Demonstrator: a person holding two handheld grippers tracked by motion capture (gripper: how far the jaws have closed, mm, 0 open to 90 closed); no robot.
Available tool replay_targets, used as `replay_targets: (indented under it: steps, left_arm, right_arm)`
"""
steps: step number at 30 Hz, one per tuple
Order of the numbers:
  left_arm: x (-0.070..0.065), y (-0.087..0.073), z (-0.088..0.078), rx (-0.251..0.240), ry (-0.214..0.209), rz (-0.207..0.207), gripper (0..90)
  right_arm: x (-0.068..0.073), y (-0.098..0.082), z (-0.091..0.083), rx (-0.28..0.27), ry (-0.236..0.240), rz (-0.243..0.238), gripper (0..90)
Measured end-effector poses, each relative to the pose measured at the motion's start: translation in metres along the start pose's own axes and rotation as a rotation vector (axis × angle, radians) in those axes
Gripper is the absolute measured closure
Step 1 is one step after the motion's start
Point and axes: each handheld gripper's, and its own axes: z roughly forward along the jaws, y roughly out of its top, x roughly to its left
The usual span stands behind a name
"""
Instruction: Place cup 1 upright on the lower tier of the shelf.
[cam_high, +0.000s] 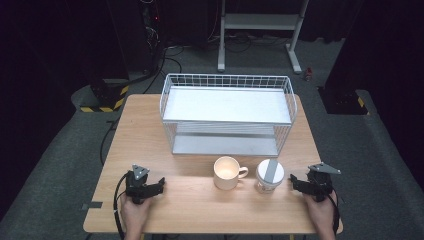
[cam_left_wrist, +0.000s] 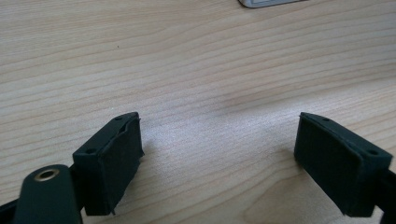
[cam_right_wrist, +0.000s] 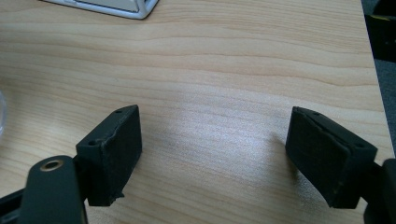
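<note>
Both tongs, left (cam_high: 161, 184) and right (cam_high: 293, 181), gape empty. Between them we see a stiff, breakable mug (cam_high: 226, 173); its handle faces the right tongs, offering a grip.

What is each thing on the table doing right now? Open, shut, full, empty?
Left hand-held gripper: open, holding nothing.
Right hand-held gripper: open, holding nothing.
Mug: upright, looks empty, handle pointing right.
Lidded tub: upright, lid on.
Wire shelf rack: upright, both shelves bare.
</note>
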Motion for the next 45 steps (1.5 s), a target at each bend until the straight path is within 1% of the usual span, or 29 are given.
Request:
replay_targets:
  steps: [24,26,29,31,36,38,39,40,42,45]
  left_arm:
    - [0.0,0.0,0.0,0.002,-0.001,-0.001,15.6]
    - [0.0,0.0,0.0,0.001,-0.001,-0.001,15.6]
    - [0.0,0.0,0.0,0.002,-0.001,0.001,15.6]
    - [0.0,0.0,0.0,0.002,-0.001,-0.001,15.6]
    - [0.0,0.0,0.0,0.001,-0.001,-0.001,15.6]
    - [0.0,0.0,0.0,0.001,-0.001,-0.001,15.6]
    - [0.0,0.0,0.0,0.001,-0.001,0.0,15.6]
    - [0.0,0.0,0.0,0.001,-0.001,-0.001,15.6]
    - [0.0,0.0,0.0,0.001,-0.001,-0.001,15.6]
    - [0.0,0.0,0.0,0.002,-0.001,-0.001,15.6]
  right_arm:
    - [0.0,0.0,0.0,0.003,0.005,0.0,18.1]
    - [0.001,0.0,0.0,0.011,0.01,0.002,15.2]
    - [0.001,0.0,-0.001,0.012,0.014,-0.008,14.8]
    - [0.001,-0.001,-0.001,0.008,0.017,-0.004,14.7]
    - [0.0,-0.002,-0.003,0.007,0.028,0.021,14.3]
    - [0.0,-0.005,-0.007,-0.016,0.036,0.026,14.5]
    - [0.0,-0.005,-0.007,-0.016,0.036,0.026,14.5]
    - [0.001,-0.007,-0.009,-0.027,0.05,0.026,14.7]
    - [0.003,-0.009,-0.012,-0.035,0.055,0.026,14.8]
    - [0.005,-0.011,-0.014,-0.034,0.064,0.021,14.8]
